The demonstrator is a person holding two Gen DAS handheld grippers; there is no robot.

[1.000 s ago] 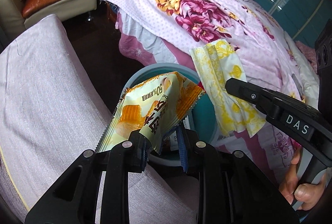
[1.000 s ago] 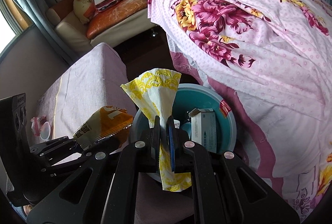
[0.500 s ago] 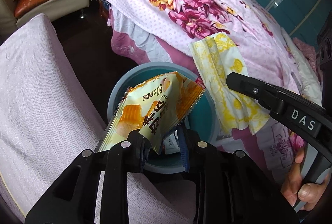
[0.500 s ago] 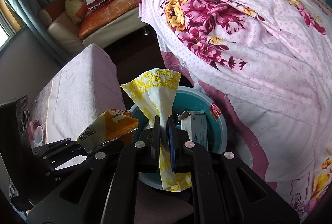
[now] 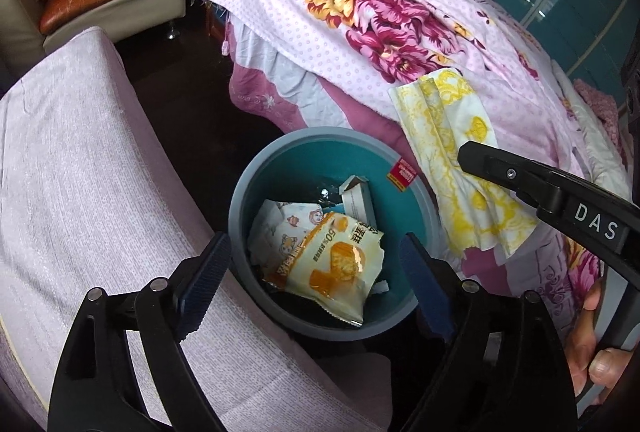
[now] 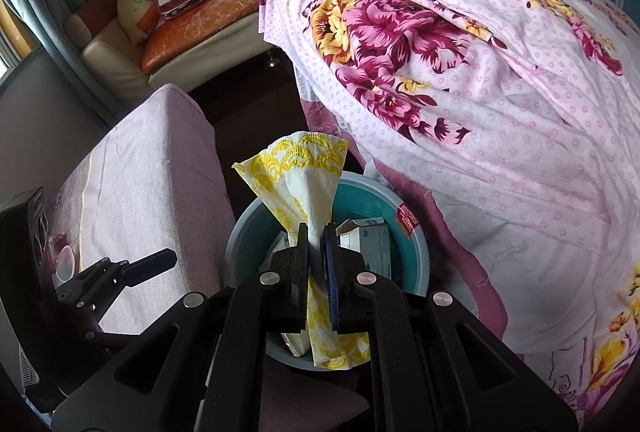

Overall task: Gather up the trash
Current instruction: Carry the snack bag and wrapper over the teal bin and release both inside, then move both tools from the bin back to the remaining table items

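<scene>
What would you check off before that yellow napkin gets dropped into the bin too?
1. Snack wrapper lies inside the bin: ok.
2. Left hand-held gripper jaws opening, nothing between them: ok.
3. Right hand-held gripper pinches the yellow napkin: ok.
4. Napkin hangs over the bin's opening: ok in the right wrist view, beside the rim in the left; cannot tell.
5. Room left in the bin: ok.

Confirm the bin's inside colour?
Teal inside the bin, with a grey-blue rim; the left wrist view shows it best.
</scene>
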